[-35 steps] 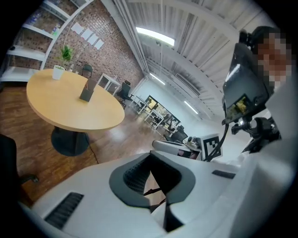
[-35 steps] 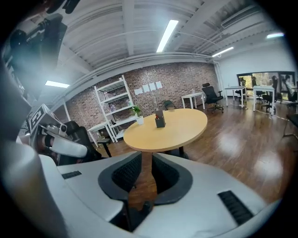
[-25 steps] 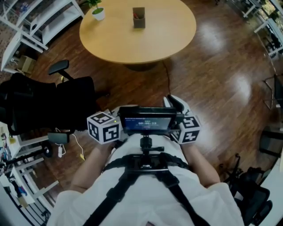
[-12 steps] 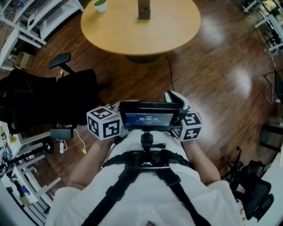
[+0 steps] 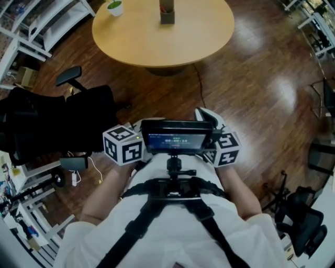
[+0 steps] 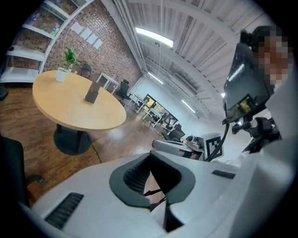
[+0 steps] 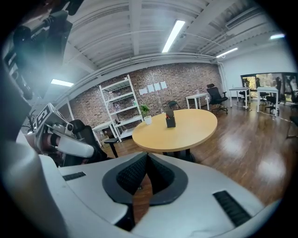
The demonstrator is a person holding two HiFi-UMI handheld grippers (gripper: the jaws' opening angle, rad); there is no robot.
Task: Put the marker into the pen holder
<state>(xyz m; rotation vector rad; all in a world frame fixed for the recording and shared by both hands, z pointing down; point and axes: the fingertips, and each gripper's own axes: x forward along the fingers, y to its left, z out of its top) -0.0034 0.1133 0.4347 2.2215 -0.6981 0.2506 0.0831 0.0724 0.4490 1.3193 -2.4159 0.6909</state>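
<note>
- Right gripper (image 7: 147,155): pads pressed together at the tips with nothing between them; a second ago they stood apart
- Left gripper (image 6: 150,156): pads likewise meet, empty
- Both sit close to the person's chest, either side of the screen (image 5: 175,141), as before
- Pen holder (image 5: 167,13) stands on the round table (image 5: 199,36), well apart from both grippers, now nearer the head view's top edge; its reddish contents are too small to tell

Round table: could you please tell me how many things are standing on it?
2. On the round table, a small potted plant stands near the left edge in the head view, and a dark pen holder stands nearer the middle. Small flat things may go unseen.
</note>
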